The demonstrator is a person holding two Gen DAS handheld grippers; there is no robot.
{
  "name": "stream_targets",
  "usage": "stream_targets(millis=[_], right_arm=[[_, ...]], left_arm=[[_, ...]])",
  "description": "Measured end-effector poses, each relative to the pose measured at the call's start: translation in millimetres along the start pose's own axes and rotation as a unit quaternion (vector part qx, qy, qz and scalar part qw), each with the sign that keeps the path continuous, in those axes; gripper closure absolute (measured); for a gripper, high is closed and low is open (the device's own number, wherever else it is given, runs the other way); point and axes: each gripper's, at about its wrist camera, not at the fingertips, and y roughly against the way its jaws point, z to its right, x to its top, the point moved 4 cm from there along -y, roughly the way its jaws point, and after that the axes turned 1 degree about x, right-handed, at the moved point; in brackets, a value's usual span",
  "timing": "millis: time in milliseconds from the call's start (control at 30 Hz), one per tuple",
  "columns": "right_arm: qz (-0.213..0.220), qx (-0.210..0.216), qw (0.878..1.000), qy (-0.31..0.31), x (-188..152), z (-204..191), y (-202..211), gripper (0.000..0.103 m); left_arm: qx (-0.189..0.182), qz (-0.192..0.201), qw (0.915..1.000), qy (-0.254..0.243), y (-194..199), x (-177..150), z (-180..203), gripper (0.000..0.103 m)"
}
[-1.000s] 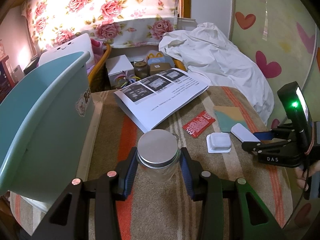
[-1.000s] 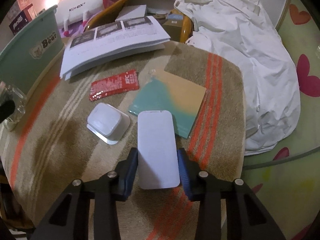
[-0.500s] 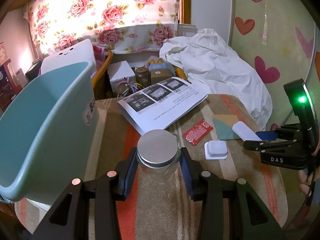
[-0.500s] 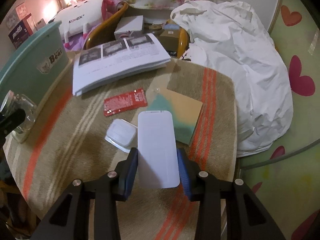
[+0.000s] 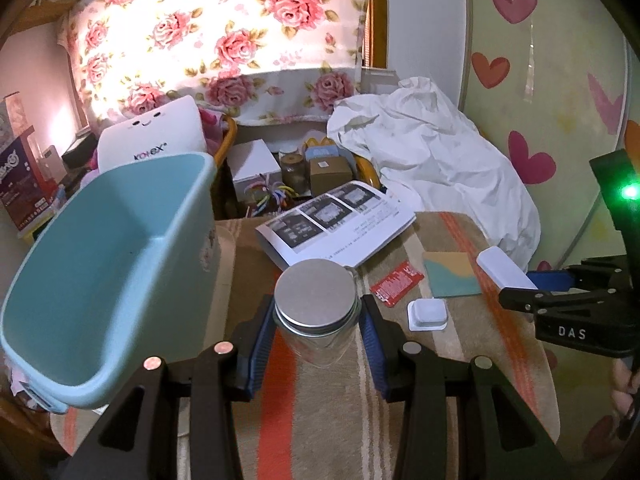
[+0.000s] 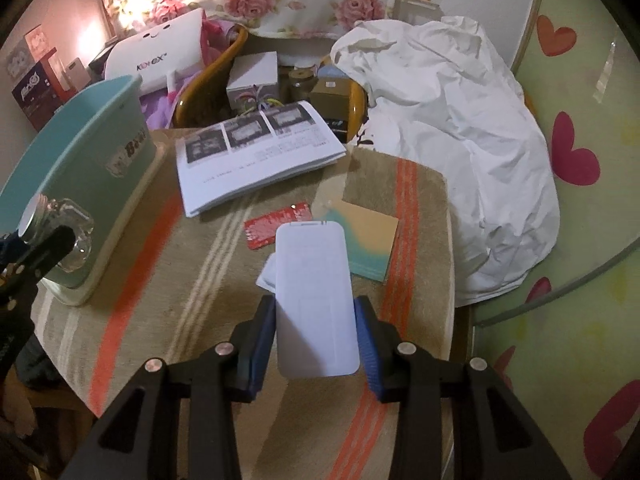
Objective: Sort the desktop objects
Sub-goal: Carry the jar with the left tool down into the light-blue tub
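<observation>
Both grippers carry an object clear of the bench, so the step in hand appears to be the carry toward the bin; the next move likely calls for bringing each over the bin's open mouth and loosening the grip there.

The bench [image 5: 472, 380] is covered with a coarse tan woven cloth with orange and cream stripes. At its left edge stands a deep pale-blue plastic bin [image 5: 100, 280], smooth-walled and apparently empty. Further back lies a printed booklet [image 5: 336, 224], flat and floppy.

The left gripper [image 5: 318, 332] is clamped on a clear glass jar [image 5: 316, 340] with a round matte metal lid. The right gripper [image 6: 316, 338] squeezes a flat white rounded-corner case [image 6: 314, 300]. Below rest a teal-and-tan card [image 6: 372, 246], a small white square box [image 5: 427, 314] and a glossy red sachet [image 5: 396, 282].
</observation>
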Motion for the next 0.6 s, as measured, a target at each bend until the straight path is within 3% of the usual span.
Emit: stream_targets(millis=[600], right_arm=[[0.056,0.032,0.997,0.039,42.4,-85.0,77.3,0.060]], left_arm=[[0.043,0.026,0.9985,0.020,56.9,29.2,-55.3,0.059]])
